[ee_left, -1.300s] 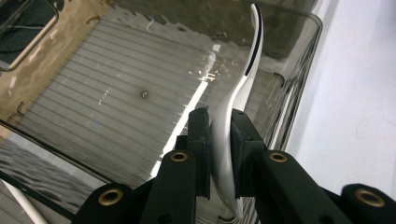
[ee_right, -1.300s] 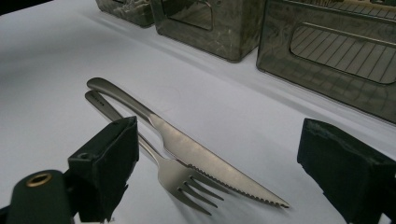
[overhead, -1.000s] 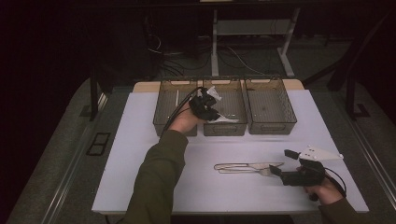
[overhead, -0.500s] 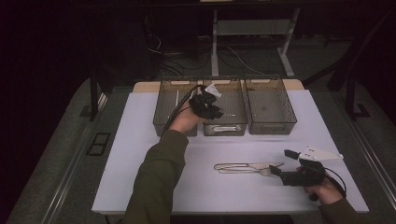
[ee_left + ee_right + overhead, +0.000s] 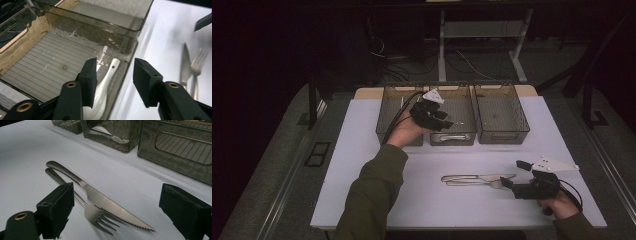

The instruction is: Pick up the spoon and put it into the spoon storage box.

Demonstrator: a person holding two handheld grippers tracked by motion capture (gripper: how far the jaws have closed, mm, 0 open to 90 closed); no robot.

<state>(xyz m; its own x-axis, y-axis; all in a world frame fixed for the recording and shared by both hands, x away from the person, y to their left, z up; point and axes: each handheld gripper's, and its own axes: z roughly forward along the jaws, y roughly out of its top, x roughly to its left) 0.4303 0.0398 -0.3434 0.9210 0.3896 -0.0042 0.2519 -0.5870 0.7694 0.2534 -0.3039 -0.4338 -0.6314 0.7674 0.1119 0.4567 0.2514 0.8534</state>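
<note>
Sorting cutlery into bins: left tongs just opened over the middle bin, nothing between the jaws; spoon lies inside, released. Right tongs stand wide at the knife and fork on the worktop. Next: close on one handle only.

Dim overall, room around the white table near black in high view. Soft and grainy there, fine detail lost. Gripper views brighter, lit from above: glare streaks on tray walls, sheen on knife, soft shadows under cutlery. Nearest jaws slightly out of focus.
</note>
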